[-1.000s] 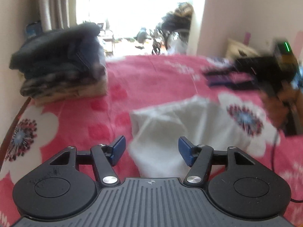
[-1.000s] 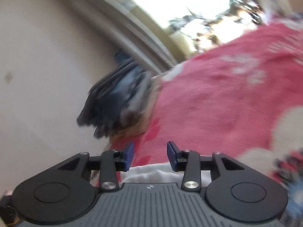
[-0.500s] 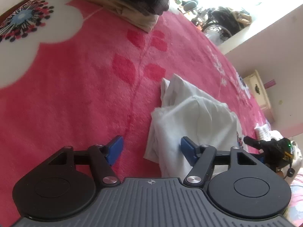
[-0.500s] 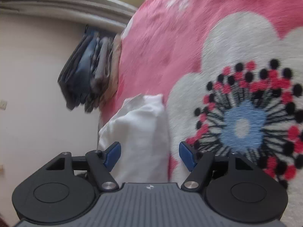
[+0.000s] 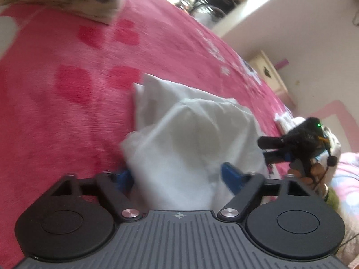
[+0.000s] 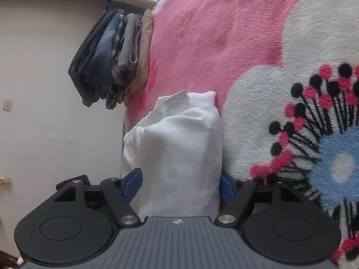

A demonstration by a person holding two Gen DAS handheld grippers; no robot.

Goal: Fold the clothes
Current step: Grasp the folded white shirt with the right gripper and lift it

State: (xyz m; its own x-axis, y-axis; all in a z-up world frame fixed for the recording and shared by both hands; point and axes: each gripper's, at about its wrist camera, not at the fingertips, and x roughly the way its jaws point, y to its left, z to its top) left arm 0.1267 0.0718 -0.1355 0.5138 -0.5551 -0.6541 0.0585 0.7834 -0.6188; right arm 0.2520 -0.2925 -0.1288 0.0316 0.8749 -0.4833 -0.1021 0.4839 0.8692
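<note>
A white garment (image 5: 190,139), loosely folded into a puffy bundle, lies on the pink flowered blanket (image 5: 67,103). My left gripper (image 5: 177,177) is open and low over the blanket, its blue pads straddling the near end of the bundle. Held by a hand, my right gripper (image 5: 263,149) appears at the bundle's far right side in the left wrist view. In the right wrist view the white garment (image 6: 179,152) fills the gap of my right gripper (image 6: 179,186), which is open with a pad on each side of the cloth.
A stack of folded dark and beige clothes (image 6: 112,56) sits at the blanket's far edge by the wall; its lower layers (image 5: 74,4) show in the left wrist view. A large white flower print (image 6: 291,112) lies beside the garment. A cream cabinet (image 5: 271,74) stands beyond the bed.
Both grippers have dropped and moved in on the white garment. It now sits between each pair of open fingers. The right gripper has opened wider than a second ago.
</note>
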